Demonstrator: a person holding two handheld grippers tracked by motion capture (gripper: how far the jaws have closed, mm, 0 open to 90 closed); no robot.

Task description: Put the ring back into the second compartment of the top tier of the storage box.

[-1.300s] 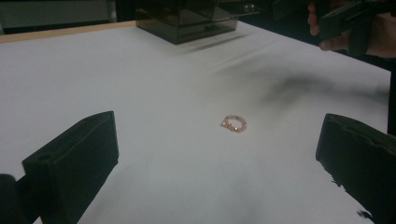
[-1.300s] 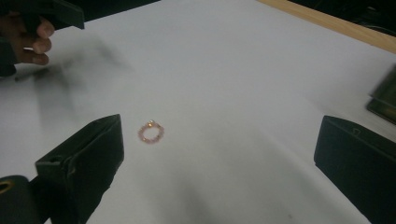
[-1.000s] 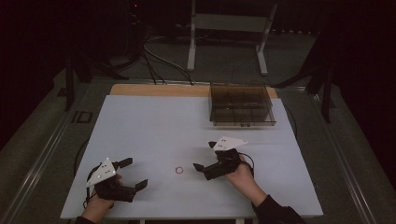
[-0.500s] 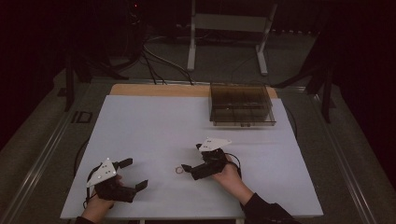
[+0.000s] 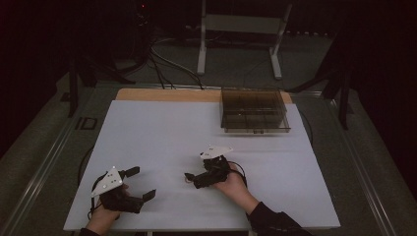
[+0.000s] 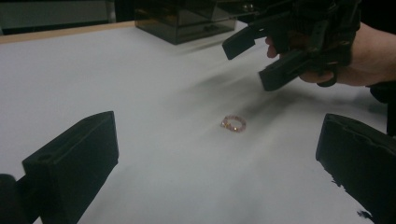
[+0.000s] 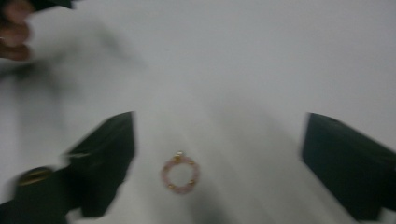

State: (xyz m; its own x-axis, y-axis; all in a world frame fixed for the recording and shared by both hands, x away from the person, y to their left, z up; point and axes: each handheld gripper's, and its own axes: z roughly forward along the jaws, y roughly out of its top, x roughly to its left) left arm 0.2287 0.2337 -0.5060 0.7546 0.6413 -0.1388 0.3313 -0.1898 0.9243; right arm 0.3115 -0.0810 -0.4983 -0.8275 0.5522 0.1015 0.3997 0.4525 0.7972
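While your right claw (image 5: pixel 189 178) hangs just over the small pink beaded ring with gold spacers (image 6: pixel 233 123), the ring lies flat on the white-covered worktop (image 5: pixel 162 128), directly ahead of that claw and between the lines of its two black jaws. In the right gripper view the ring (image 7: pixel 180 174) sits low and a little toward the left-hand jaw, touching neither. Those jaws stand wide and hold nothing, though they have just been closing in with the ring between them.

Being a closed circle lying on its face, the ring has no long axis and points no particular way; its hole faces straight up, so any line of approach meets the same thin rim. Judged from this, the coming pinch depends on dropping the jaw tips to either side of the rim, or one tip through the hole.

Your left claw (image 5: pixel 143 183) rests well to the ring's left, nearer the worktop's front edge, jaws spread and empty, aimed toward the ring. The right hand is plainly the nearer one. Beyond the ring, well apart, stands the smoky clear plastic compartment box (image 5: pixel 253 109).
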